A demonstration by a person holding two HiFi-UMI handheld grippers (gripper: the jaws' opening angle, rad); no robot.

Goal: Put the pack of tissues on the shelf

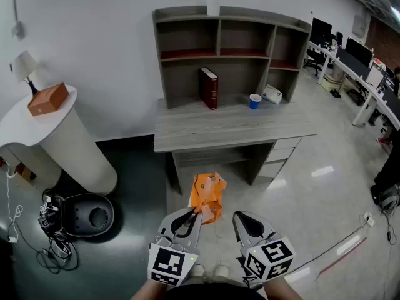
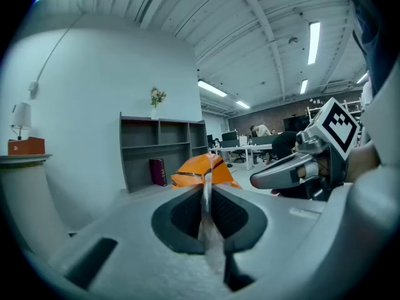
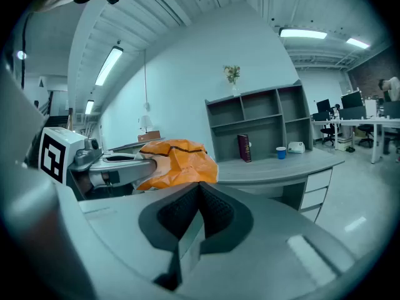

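Orange pack of tissues [image 1: 208, 195] hangs in the air in front of the surface [image 1: 231, 127], its thin edge clamped in the left gripper [image 1: 196, 212]; right gripper [image 1: 242, 220], just beside, has its jaws together on nothing; shelf [image 1: 187, 54] rises from the surface, well apart from the pack.

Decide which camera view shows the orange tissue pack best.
The head view: the orange tissue pack shows nearly whole, pinched by the left gripper. The left gripper view shows only its top above the jaws; the right gripper view shows its side, lower edge hidden.
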